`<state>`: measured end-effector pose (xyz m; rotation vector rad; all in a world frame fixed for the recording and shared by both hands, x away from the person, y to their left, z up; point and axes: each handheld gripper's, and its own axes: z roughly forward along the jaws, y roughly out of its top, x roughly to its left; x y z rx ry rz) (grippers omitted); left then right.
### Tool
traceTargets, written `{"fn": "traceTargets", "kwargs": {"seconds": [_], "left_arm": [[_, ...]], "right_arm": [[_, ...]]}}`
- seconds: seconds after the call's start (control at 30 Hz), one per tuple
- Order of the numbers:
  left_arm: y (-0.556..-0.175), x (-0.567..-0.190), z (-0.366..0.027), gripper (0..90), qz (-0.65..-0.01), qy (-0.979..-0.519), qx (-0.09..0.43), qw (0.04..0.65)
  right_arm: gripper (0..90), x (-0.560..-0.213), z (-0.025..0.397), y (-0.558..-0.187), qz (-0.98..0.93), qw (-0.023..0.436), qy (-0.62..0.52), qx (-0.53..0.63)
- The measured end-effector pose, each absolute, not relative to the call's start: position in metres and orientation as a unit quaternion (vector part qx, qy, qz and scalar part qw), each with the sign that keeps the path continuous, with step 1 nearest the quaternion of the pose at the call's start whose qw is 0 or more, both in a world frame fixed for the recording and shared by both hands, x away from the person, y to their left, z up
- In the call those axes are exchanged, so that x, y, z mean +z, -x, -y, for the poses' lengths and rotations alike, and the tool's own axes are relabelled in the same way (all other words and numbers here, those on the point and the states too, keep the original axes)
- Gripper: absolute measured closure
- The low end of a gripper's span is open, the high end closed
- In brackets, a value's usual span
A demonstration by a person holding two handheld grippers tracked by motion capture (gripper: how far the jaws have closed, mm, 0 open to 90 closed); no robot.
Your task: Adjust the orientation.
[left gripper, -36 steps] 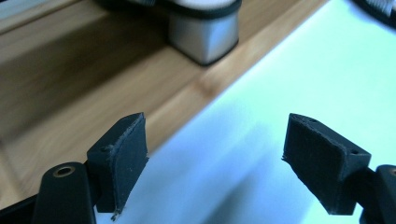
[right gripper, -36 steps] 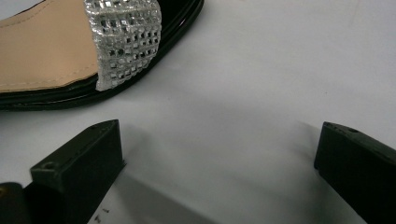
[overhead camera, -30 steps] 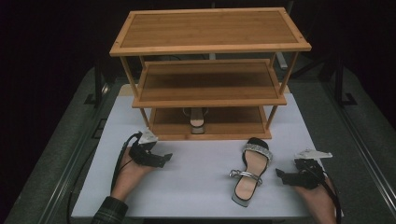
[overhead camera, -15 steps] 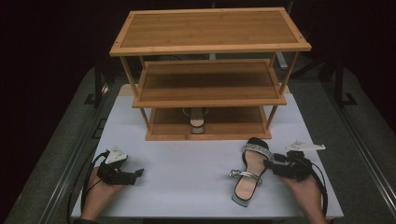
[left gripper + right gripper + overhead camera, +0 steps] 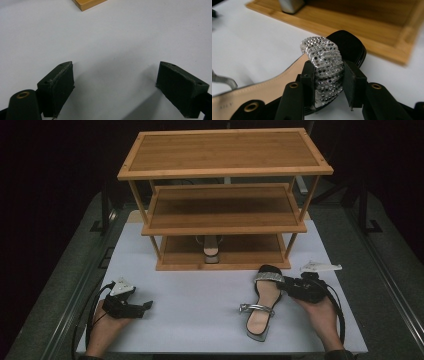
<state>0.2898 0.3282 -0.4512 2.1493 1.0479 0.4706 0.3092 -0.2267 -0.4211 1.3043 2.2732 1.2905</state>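
sandal strap (image 5: 325, 65) pinched in right gripper (image 5: 328, 82)

Standing at the far edge of the white table surface (image 5: 200, 290), centred between its left and right edges: three-tier bamboo shoe rack (image 5: 225, 150), with a beige block-heeled sandal (image 5: 211, 251) on its lowest shelf, near the middle, toe toward the near edge. Lying on the surface before the rack's right end, toe toward the rack and heel near the near edge: black-soled sandal with rhinestone strap (image 5: 264, 300), clamped at that strap by the right gripper (image 5: 287, 287) from its right side. Resting near the near left corner, well apart from sandal and rack: left gripper (image 5: 145, 306), jaws wide over bare surface.
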Motion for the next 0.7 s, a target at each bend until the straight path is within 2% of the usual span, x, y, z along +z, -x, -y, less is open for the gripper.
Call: {"fn": "traceTargets", "kwargs": {"seconds": [0.23, 0.7], "left_arm": [[-0.290, -0.451, -0.328, 13.6, -0.402, -0.829, 0.181, 0.345], [-0.291, -0.451, -0.329, 13.6, -0.401, -0.830, 0.179, 0.345]], "right_arm": [[64.9, -0.410, 0.197, -0.328, -0.787, 0.097, -0.392, 0.467], [64.9, -0.422, 0.125, -0.365, -0.824, 0.028, -0.297, 0.482]]}}
